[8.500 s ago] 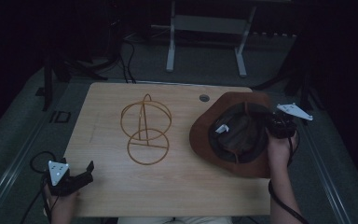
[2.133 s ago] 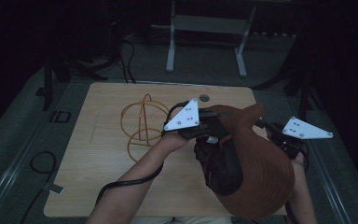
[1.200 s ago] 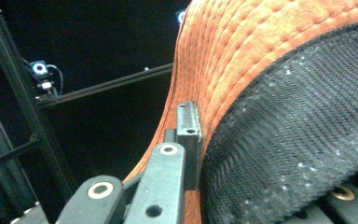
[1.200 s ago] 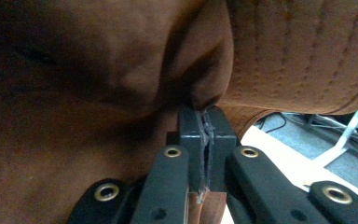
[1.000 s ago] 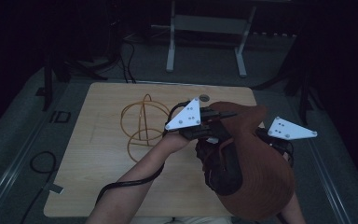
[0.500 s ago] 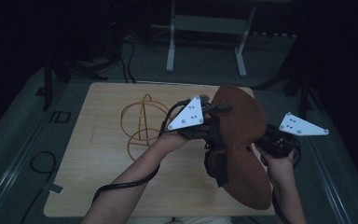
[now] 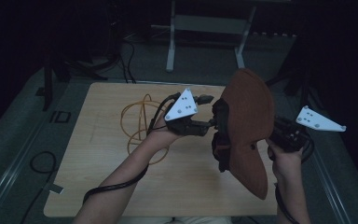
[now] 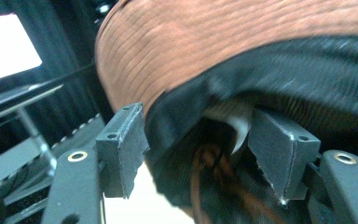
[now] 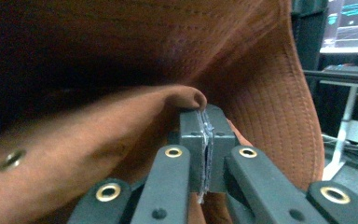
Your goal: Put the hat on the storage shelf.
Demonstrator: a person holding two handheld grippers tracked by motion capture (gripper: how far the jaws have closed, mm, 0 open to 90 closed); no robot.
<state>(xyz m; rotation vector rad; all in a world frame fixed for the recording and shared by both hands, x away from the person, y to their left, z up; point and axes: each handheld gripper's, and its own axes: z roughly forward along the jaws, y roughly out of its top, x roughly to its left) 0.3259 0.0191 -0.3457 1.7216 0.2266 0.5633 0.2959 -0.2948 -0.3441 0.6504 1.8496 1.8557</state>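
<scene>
Dim room, pale wooden worktop (image 7: 98, 186), grey carpeted floor (image 7: 23, 154) (black cables (image 7: 37, 163) trailing across it), white metal stand (image 7: 205, 28) behind, lit monitor (image 9: 349, 25) at one side.

The high view was dim and underexposed: the room beyond the tabletop (image 7: 98, 186) sank into near black, and the wood read as the brightest broad surface, evenly lit with soft, faint shadows. The left gripper view was blurred across the brown hat (image 8: 242, 51), with a blown-out white patch at upper left. In the right gripper view the hat's near fabric smeared softly, while the pads (image 9: 192, 135) stayed sharp.
</scene>
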